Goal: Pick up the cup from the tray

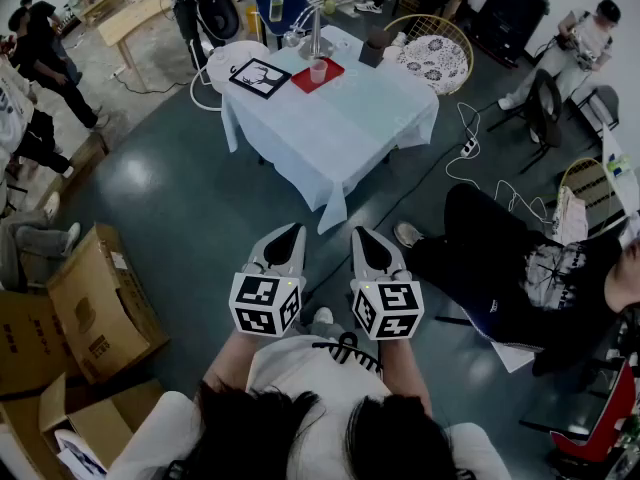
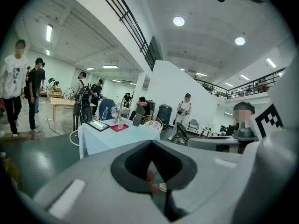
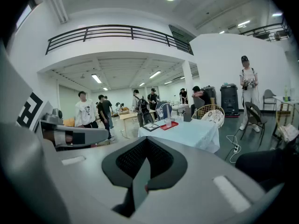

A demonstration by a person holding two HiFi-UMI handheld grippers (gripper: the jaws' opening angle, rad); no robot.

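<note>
A clear cup (image 1: 318, 70) stands on a red tray (image 1: 303, 84) near the far side of a table draped in white cloth (image 1: 340, 133). The left gripper view shows the cup (image 2: 120, 123) and tray (image 2: 117, 128) far off. So does the right gripper view, with the cup (image 3: 168, 122) on the tray (image 3: 174, 124). My left gripper (image 1: 296, 231) and right gripper (image 1: 361, 234) are held side by side close to my chest, well short of the table. Both are shut with nothing in them, jaws meeting at a seam in the left (image 2: 158, 185) and right (image 3: 141, 183) gripper views.
A black-framed picture (image 1: 260, 77) and a metal stand (image 1: 316, 30) sit beside the tray. A wicker chair (image 1: 432, 52) is behind the table. Cardboard boxes (image 1: 92, 313) lie at my left. A person in black (image 1: 520, 268) sits at my right, with cables (image 1: 478, 158) on the floor.
</note>
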